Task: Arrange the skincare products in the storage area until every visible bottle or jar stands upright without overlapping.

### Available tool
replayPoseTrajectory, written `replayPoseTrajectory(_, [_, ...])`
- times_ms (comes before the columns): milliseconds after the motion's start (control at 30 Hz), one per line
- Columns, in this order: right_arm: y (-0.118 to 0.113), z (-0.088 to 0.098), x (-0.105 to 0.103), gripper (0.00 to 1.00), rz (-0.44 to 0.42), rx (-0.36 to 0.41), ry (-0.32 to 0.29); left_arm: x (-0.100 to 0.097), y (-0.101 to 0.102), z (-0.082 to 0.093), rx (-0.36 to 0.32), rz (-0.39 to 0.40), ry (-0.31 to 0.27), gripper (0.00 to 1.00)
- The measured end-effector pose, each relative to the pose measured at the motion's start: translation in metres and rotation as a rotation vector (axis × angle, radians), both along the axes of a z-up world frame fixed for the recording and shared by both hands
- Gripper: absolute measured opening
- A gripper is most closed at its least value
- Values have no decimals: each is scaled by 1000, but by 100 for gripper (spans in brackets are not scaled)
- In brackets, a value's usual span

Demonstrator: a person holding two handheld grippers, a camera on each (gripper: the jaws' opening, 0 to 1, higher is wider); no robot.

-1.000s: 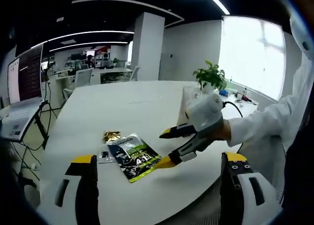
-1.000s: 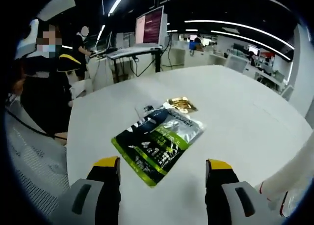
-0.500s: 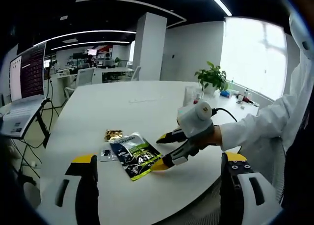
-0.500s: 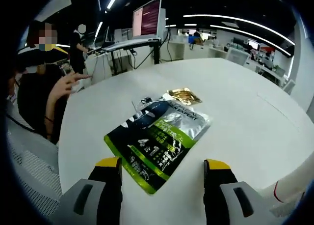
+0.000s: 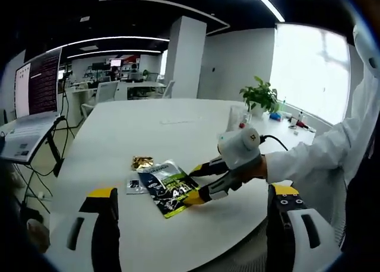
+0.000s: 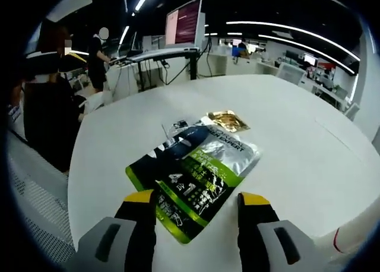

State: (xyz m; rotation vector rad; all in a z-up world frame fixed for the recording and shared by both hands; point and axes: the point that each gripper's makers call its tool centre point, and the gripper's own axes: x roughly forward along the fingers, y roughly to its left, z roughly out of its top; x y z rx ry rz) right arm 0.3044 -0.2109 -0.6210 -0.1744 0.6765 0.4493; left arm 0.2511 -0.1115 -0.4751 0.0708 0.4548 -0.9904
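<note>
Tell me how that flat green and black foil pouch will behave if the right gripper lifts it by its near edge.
The green and black foil pouch lies flat and thin on the white table, so it will probably flop and sag. Its glossy silver foil suggests it may slip between the right gripper jaws. It looks light for its size.

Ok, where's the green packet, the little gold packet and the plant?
green packet [image 6: 196, 177], right gripper view, middle of its printed front
gold packet [image 6: 227, 120], right gripper view, middle of the shiny foil
plant [image 5: 260, 97], left gripper view, on its leaves
</note>
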Motion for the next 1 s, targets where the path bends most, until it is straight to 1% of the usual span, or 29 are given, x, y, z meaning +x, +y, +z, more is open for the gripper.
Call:
replayPoseTrajectory(100, [2, 0, -1, 42, 6, 3, -3, 6, 4, -4, 25, -12, 2, 99])
replayPoseTrajectory(200, [1, 2, 0, 38, 0, 8, -1, 11, 3, -7, 17, -14, 19, 99])
replayPoseTrajectory(267, [-1, 2, 0, 35, -7, 9, -2, 11, -1, -9, 19, -35, 24, 99])
replayPoseTrajectory(367, [-4, 2, 1, 27, -9, 3, -5, 20, -2, -17, 55, -63, 30, 99])
replayPoseTrajectory(400, [-6, 2, 1, 23, -10, -2, -5, 23, -2, -18, 58, -61, 33, 99])
replayPoseTrajectory(533, [-8, 2, 2, 18, -17, 4, -5, 33, -1, -28, 88, -76, 48, 96])
replayPoseTrajectory(633, [-9, 2, 1, 16, -23, 8, -7, 40, -2, -40, 114, -85, 62, 95])
replayPoseTrajectory(733, [-9, 2, 0, 13, -35, 19, -8, 43, -4, -51, 109, -112, 100, 91])
replayPoseTrajectory(767, [-9, 2, -1, 12, -35, 21, -9, 46, -4, -56, 103, -110, 126, 89])
replayPoseTrajectory(867, [-12, 2, -2, 9, -38, 23, -8, 53, -8, -66, 101, -119, 159, 81])
replayPoseTrajectory(933, [-13, 2, -3, 8, -35, 21, -4, 45, -16, -70, 90, -153, 210, 75])
replayPoseTrajectory(967, [-13, 2, -3, 8, -32, 18, -2, 43, -19, -74, 78, -149, 257, 73])
replayPoseTrajectory(1000, [-13, 2, -3, 8, -31, 17, -2, 44, -21, -77, 85, -154, 264, 72])
